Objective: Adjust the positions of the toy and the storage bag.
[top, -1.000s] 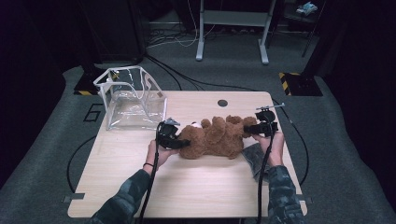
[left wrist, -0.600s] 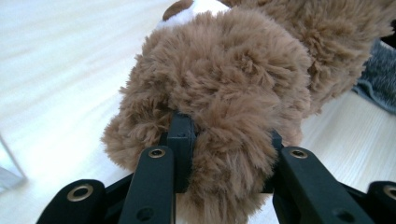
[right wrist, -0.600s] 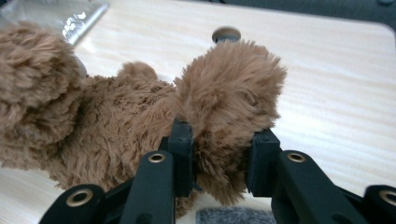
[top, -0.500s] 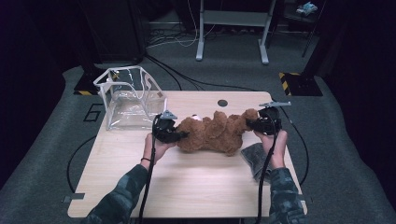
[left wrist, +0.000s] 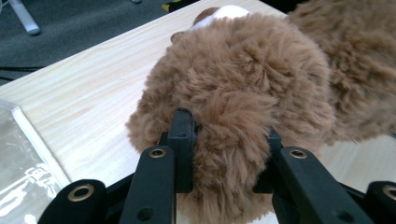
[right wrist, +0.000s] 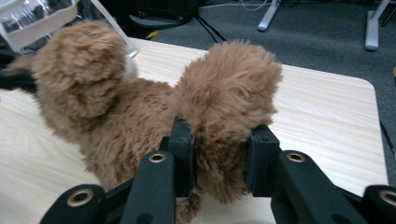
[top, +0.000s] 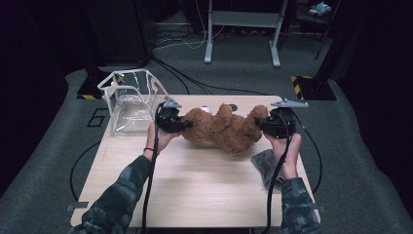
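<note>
A brown plush teddy bear (top: 221,129) hangs stretched between my two grippers, just above the wooden table (top: 195,190). My left gripper (top: 182,125) is shut on the bear's rounded left end; in the left gripper view the jaws (left wrist: 229,135) press into the fur (left wrist: 243,79). My right gripper (top: 261,126) is shut on a plush limb at the bear's right end. Its jaws have just been closing, and in the right gripper view (right wrist: 219,135) they squeeze that limb (right wrist: 229,84).
A clear plastic box (top: 129,100) stands open at the table's back left corner, close to the left gripper. A grey cloth (top: 265,163) lies under the right hand. A small dark disc (top: 234,107) sits near the far edge. Cables and stand legs lie on the floor behind.
Both hands have risen and carried the bear up off the tabletop. The bear now hangs stretched between the grippers, and the grey cloth under the right hand has come into sight.
</note>
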Demonstrator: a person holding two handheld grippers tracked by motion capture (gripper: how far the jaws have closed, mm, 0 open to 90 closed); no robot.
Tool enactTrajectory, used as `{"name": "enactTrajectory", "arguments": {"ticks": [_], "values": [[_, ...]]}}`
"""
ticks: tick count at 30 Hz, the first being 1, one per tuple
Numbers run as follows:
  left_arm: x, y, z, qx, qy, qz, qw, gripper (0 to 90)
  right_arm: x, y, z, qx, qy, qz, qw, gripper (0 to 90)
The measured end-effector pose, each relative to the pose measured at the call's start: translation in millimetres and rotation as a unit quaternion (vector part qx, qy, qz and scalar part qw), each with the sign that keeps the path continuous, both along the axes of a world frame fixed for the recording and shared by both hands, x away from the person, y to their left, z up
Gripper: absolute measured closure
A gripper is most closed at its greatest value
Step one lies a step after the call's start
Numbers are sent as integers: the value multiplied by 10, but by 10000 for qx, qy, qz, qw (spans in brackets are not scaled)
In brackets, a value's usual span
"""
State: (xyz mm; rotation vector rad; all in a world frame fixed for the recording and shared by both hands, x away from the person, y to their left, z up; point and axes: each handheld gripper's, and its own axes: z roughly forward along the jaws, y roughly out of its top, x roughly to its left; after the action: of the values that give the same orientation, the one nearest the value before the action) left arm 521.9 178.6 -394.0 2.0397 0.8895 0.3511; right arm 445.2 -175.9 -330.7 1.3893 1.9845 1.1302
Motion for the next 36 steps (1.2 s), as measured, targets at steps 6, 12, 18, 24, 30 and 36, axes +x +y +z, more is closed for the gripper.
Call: {"name": "enactTrajectory", "arguments": {"ticks": [6, 12, 18, 24, 30, 36], "values": [[199, -74, -139, 297, 171, -53, 9994, 683, -125, 95, -140, -100, 115, 16, 9999, 691], [195, -30, -477, 241, 577, 166, 9979, 563, -98, 103, -658, 71, 670, -48, 9977, 687], [10, 80, -353, -29, 539, 341, 9980, 299, -155, 80, -676, 177, 638, -72, 9978, 665], [-175, 21, -259, -210, 446, 147, 9987, 254, -175, 138, -673, -2, 607, -92, 9981, 657], [-332, -137, -188, -200, 333, -40, 9992, 249, -194, 136, -692, -48, 703, -68, 9975, 655], [-469, -351, -136, -130, 226, -228, 9994, 203, -231, 148, -700, -81, 682, -22, 9976, 655]]}}
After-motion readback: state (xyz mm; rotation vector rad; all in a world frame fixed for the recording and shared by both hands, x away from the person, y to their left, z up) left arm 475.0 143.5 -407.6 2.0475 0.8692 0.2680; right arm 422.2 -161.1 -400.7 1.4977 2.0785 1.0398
